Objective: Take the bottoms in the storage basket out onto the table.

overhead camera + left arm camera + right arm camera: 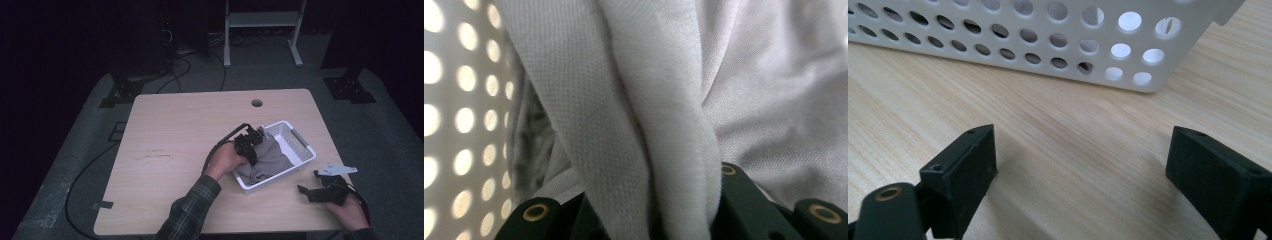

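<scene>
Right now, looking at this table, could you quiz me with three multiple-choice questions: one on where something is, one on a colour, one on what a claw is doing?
1. Where is the grey cloth?
A. In the basket
B. On the floor
C. Draped over the table's edge

2. What colour is the basket?
A. Red
B. White
C. Black

3. What is the left claw doing?
A. Lying far from the cloth
B. Gripping the basket's rim
C. Pinching a fold of cloth

Answers:
1 A: the high view shows the cloth bunched inside the basket.
2 B: its perforated walls are white in the high view and the right gripper view.
3 C: in the left gripper view a fold of cloth is squeezed between the black jaws. The right claw stands open over the bare table.
</scene>
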`<state>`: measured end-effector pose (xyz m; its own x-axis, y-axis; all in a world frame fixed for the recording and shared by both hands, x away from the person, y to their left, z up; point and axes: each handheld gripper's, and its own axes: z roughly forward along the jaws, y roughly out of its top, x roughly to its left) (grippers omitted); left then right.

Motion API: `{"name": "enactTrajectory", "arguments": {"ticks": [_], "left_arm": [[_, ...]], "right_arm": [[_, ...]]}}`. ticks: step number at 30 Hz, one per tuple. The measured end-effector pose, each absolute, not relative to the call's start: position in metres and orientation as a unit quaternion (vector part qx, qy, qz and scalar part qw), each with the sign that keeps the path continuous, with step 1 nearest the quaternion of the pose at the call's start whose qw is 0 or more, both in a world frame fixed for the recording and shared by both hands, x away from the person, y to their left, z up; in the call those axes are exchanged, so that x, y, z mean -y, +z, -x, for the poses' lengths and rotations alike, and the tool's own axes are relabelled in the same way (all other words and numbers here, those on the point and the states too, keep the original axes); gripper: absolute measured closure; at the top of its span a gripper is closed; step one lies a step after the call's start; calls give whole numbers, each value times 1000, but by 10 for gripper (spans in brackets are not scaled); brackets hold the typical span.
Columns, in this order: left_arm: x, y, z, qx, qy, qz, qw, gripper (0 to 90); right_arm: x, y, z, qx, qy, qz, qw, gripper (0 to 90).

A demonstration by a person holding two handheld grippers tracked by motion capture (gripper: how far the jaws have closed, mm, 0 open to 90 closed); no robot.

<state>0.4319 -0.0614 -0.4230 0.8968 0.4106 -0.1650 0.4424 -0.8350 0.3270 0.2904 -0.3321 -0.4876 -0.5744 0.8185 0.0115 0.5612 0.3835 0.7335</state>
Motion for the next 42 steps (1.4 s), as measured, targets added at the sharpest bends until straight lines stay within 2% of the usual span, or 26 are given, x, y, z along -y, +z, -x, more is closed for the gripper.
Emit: {"name": "enactTrajectory", "arguments": {"ticks": [8, 10, 18, 33, 42], "left_arm": [[46, -406, -431, -215, -54, -942, 253, 785], [38, -399, -431, -212, -61, -930, 294, 785], [21, -374, -430, -203, -54, -906, 367, 784], [-4, -326, -417, -178, -5, -864, 471, 784], [-25, -304, -411, -174, 21, -844, 506, 784]], "right_arm": [[332, -488, -290, -812, 358, -425, 180, 114], [332, -488, -290, -812, 357, -425, 180, 114], [332, -488, -291, -812, 358, -424, 181, 114], [332, -488, -291, -811, 358, -426, 181, 114], [332, -488, -290, -811, 358, -427, 179, 114]]}}
